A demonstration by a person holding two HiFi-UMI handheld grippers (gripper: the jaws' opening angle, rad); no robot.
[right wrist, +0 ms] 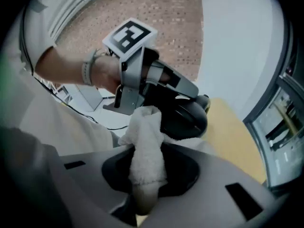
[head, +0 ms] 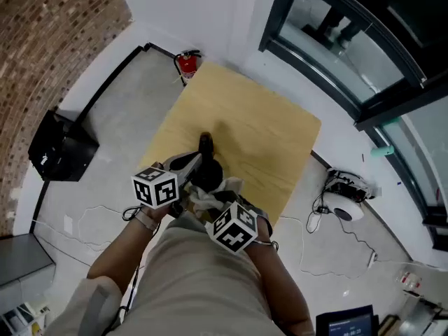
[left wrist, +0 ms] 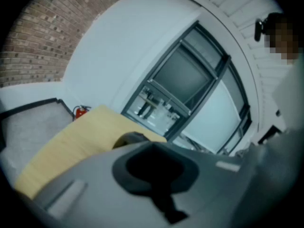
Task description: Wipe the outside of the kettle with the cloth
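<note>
Here, right gripper [head: 218, 212] jaws pinched tight on white cloth [right wrist: 145, 146], at 6 o'clock of black kettle [right wrist: 187, 120] on table [head: 266, 138] — left gripper [head: 187, 168] jaws nearly closed, seemingly on its handle. Best pressed flat, swept around the wall — no tipping.

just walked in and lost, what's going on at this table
A person works with tongs in each hand at the near edge of the wooden table. The right tongs are clamped on a white cloth, held right beside the black kettle. The left tongs are at the kettle, apparently steadying it, though their grip isn't clear.
</note>
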